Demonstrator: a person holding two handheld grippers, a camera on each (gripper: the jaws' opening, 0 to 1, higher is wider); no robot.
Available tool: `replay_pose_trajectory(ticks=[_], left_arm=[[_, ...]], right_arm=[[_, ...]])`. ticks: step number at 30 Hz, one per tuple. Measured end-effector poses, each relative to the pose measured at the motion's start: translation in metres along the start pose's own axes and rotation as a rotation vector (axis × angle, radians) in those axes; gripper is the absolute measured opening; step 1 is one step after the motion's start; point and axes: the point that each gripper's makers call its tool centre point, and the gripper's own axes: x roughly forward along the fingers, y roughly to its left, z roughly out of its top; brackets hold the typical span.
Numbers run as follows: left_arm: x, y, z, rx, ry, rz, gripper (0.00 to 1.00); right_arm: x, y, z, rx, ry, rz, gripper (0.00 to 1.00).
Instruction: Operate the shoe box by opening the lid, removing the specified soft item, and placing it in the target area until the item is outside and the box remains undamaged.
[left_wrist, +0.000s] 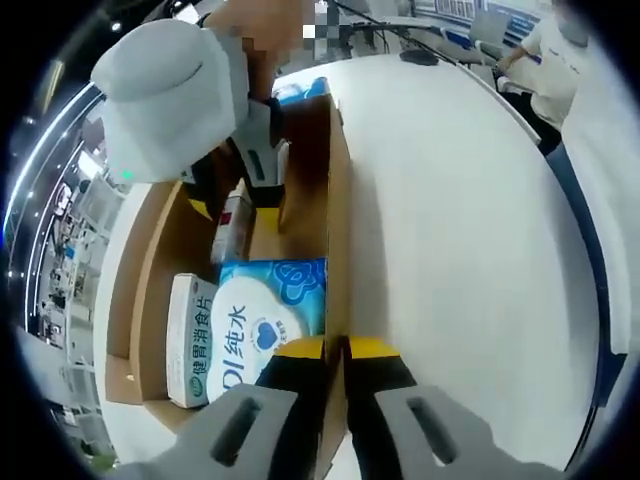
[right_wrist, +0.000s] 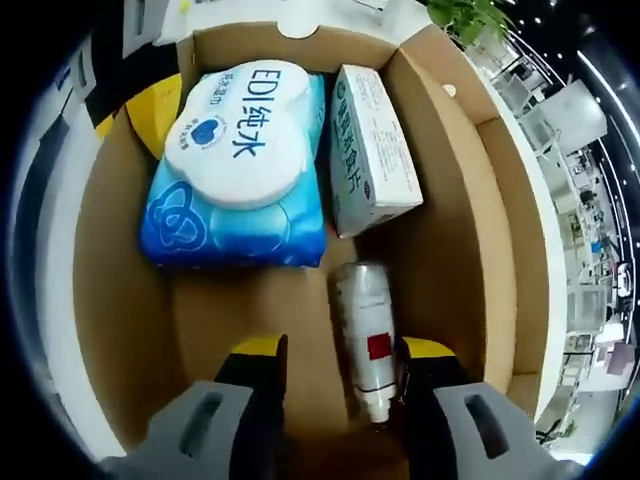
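**Box open, right tongs poised inside over the contents**

The shoe box (right_wrist: 120, 330) of plain brown cardboard stands open on the white counter (left_wrist: 460, 250); I see no lid over it, so the opening step looks done and the removal is in hand.

Taken from the box's left wall across to its right in the right gripper view: a soft blue-and-white wipes pack (right_wrist: 240, 160), pillowy, with a glossy film and a rounded white flap, lies against the far left corner. Just beside it sits a small white carton (right_wrist: 370, 145), rigid and sharp-edged. Nearer the box's near end lies a slim white bottle (right_wrist: 368, 335) with a red label.

The left tongs (left_wrist: 335, 350) are narrow, pinched on the box's side wall, steadying it. The right tongs (right_wrist: 335, 355) are spread wide, empty, inside the box with the bottle between their jaws.

The soft item is probably the wipes pack; the right tongs must shift left of the bottle and pinch it gently.
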Motion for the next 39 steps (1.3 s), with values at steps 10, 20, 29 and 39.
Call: replay_pose_trajectory(ticks=[10,20,29,39], left_arm=[[0.001,0.0,0.0,0.002,-0.002,-0.001,0.05],[0.0,0.0,0.0,0.005,-0.005,-0.001,0.05],[0.001,0.0,0.001,0.002,-0.005,-0.004,0.05],[0.001,0.0,0.0,0.004,-0.006,0.003,0.05]], right_arm=[[0.004,0.002,0.001,-0.008,0.003,0.019,0.33],[0.003,0.003,0.001,-0.014,0.012,0.037,0.25],[-0.002,0.01,-0.004,0.084,0.018,0.059,0.22],[-0.011,0.024,-0.007,0.161,0.02,0.078,0.19]])
